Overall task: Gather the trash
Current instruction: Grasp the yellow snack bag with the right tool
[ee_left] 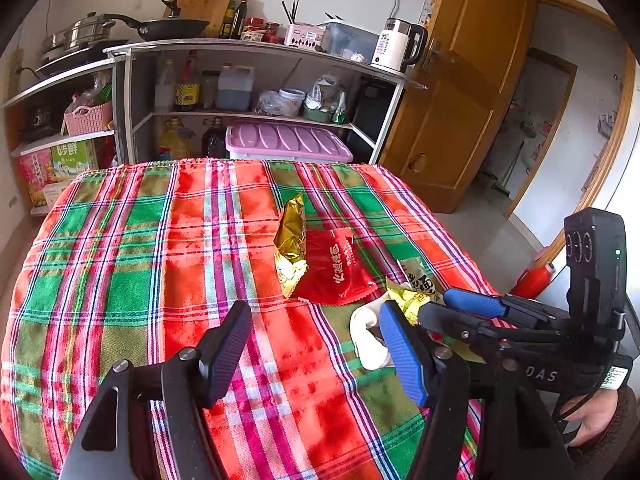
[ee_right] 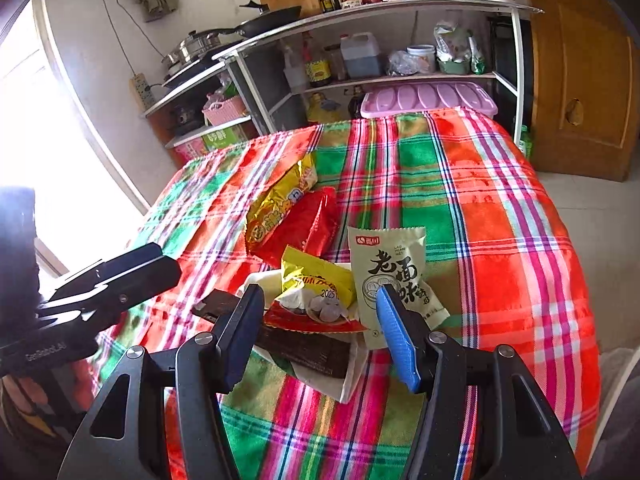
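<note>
On the plaid tablecloth [ee_left: 120, 260] lie a gold wrapper [ee_left: 291, 240] and a red wrapper [ee_left: 332, 268], side by side. Nearer the right edge is a heap: a cream packet with black characters [ee_right: 392, 272], a small yellow wrapper [ee_right: 316, 276], a dark brown wrapper [ee_right: 312, 352] and white paper [ee_left: 368, 340]. My right gripper [ee_right: 320, 336] is open, low over this heap, and the heap shows between its fingers with the pads apart from it. My left gripper [ee_left: 316, 356] is open over bare cloth, left of the heap, with nothing in it.
Behind the table stands a metal shelf unit [ee_left: 256, 46] with pans, bottles and a kettle [ee_left: 396, 48], and a pink-lidded box [ee_left: 288, 140] below. A wooden door [ee_left: 460, 100] is at the right. A red object [ee_left: 532, 280] lies on the floor past the table's right edge.
</note>
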### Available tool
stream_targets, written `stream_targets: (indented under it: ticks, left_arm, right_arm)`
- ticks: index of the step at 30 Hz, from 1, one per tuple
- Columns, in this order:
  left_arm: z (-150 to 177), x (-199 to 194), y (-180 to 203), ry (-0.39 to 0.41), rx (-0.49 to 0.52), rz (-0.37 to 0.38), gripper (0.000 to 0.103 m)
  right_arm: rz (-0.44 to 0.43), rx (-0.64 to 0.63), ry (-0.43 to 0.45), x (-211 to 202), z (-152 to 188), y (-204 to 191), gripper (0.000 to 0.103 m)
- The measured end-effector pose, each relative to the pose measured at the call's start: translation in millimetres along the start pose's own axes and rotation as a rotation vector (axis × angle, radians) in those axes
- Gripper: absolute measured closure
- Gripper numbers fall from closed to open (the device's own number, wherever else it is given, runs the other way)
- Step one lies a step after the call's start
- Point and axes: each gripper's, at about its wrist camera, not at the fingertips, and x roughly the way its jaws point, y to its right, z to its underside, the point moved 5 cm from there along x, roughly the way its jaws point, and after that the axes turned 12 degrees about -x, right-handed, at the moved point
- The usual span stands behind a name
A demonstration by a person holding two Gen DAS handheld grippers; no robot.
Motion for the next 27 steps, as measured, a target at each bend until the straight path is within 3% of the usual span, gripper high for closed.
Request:
stream_targets:
  ticks: [3, 6, 7, 22, 27]
  left_arm:
    - [0.4, 1.6, -2.7, -0.004, -0.009, 0.0, 0.037]
    - [0.6, 2.8, -3.9, -0.008, -0.01, -0.001, 0.037]
    - [1.1, 2.7, -3.4, -0.009, -0.009, 0.0, 0.037]
    - [7.8, -3.7, -6.8, -0.017, -0.005, -0.005, 0.037]
    - [22.4, -1.0, -2.2, -0.057, 0.028, 0.006, 0.037]
  right_arm:
    - [0.019, -0.016, -0.022, 8.2, 1.5, 0.0, 0.046]
    - [0.011, -0.015, -0.006, 6.0, 2.8, 0.3, 0.057]
    - [0.008, -0.017, -0.007, 5.3, 3.3, 0.0, 0.065]
    - [-0.064, -0.163, -0.055, -18.3, 41.9, -40.5, 0.07]
    - [-0.013, -0.136, -0.042, -36.8, 52.6, -27.1, 0.07]
